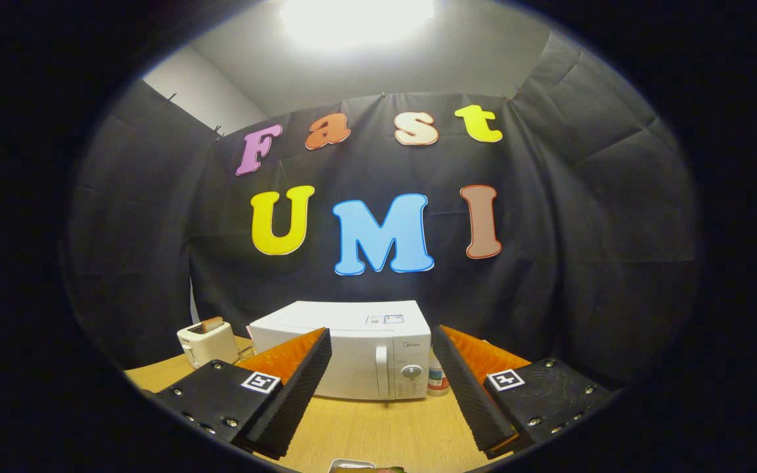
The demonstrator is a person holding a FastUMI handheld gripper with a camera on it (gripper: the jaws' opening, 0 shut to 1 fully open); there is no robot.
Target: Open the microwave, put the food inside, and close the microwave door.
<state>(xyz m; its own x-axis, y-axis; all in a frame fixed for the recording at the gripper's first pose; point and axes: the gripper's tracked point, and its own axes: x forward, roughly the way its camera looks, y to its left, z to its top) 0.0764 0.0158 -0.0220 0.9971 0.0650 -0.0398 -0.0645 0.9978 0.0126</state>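
A white microwave [365,351] stands on the wooden table [378,427] beyond my fingers, its door shut, with a vertical handle [382,371] and a round knob [411,372] on its right side. My gripper [382,368] is open, held well short of the microwave, nothing between its fingers. The left finger [296,387] and right finger [467,387] frame the microwave's front. Just below the fingers, close to me, the rim of a white dish with food [362,467] peeks into view.
A white toaster [207,341] with a slice of bread in it stands left of the microwave. A small bottle [438,380] stands right of the microwave, by my right finger. Black cloth walls close off the back and sides.
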